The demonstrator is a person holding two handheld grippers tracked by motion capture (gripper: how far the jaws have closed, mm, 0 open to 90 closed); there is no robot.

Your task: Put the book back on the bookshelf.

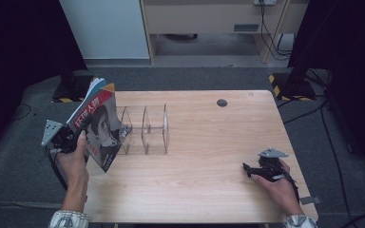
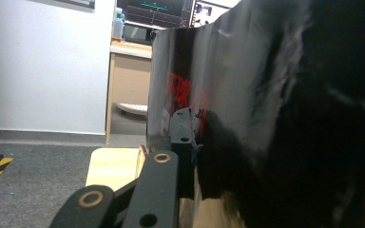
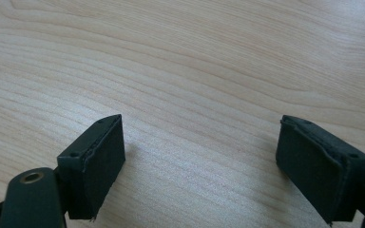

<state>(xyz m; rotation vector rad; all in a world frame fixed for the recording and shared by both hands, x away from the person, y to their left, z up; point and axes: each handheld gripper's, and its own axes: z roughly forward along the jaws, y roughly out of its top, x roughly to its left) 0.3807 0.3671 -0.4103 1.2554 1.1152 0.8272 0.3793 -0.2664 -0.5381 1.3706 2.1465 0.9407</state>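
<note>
A small stack of magazines (image 1: 100, 128), the front one with a red title band and a portrait, stands tilted at the table's left edge with its lower corner on the wood. My left gripper (image 1: 72, 138) is shut on its left side; in the left gripper view one pad (image 2: 183, 127) presses the dark cover (image 2: 266, 95), and the other jaw is hidden behind it. Right beside the magazines stands a clear acrylic divider rack (image 1: 145, 129) with nothing in its slots. Near the table's front right, my right gripper (image 1: 248, 168) (image 3: 202, 161) rests low over bare wood, open with nothing between its pads.
The wooden table (image 1: 209, 142) has a dark round cable hole (image 1: 222, 102) at the back. Grey carpet surrounds it. Two black stand bases with yellow-black tape (image 1: 290, 85) (image 1: 73, 88) sit behind the back corners, and a white cabinet (image 1: 107, 28) stands farther off.
</note>
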